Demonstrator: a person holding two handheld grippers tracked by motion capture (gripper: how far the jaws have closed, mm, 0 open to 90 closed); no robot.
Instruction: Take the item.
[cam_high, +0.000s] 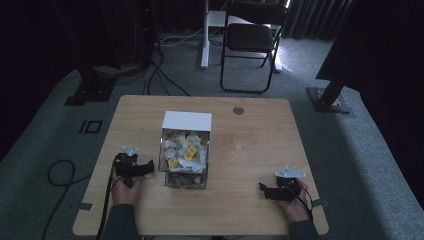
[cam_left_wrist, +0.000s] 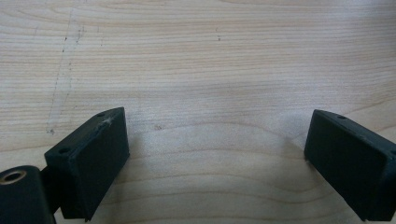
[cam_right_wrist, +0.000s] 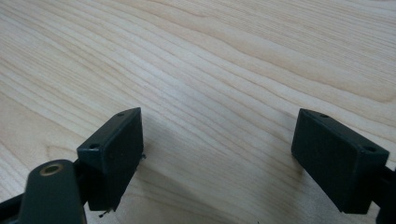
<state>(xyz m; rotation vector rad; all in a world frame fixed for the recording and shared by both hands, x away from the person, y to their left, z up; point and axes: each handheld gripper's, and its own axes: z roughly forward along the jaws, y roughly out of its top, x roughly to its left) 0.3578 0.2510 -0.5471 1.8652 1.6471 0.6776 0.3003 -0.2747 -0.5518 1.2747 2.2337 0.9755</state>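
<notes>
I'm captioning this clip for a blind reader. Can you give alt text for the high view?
A person's two hands rest on a wooden table, each holding an open black gripper, the left gripper beside a clear box of small white and yellow packets, the right gripper apart near the table's front right. Behind the table stands a folding chair on grey carpet.

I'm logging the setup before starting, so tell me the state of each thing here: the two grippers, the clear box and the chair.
Left gripper: open, nothing between its jaws, beside the box.
Right gripper: open, empty, low over the table.
Box: upright, open on top, full of small packets.
Lid: white, raised at the box's far side.
Chair: unfolded, empty.
</notes>
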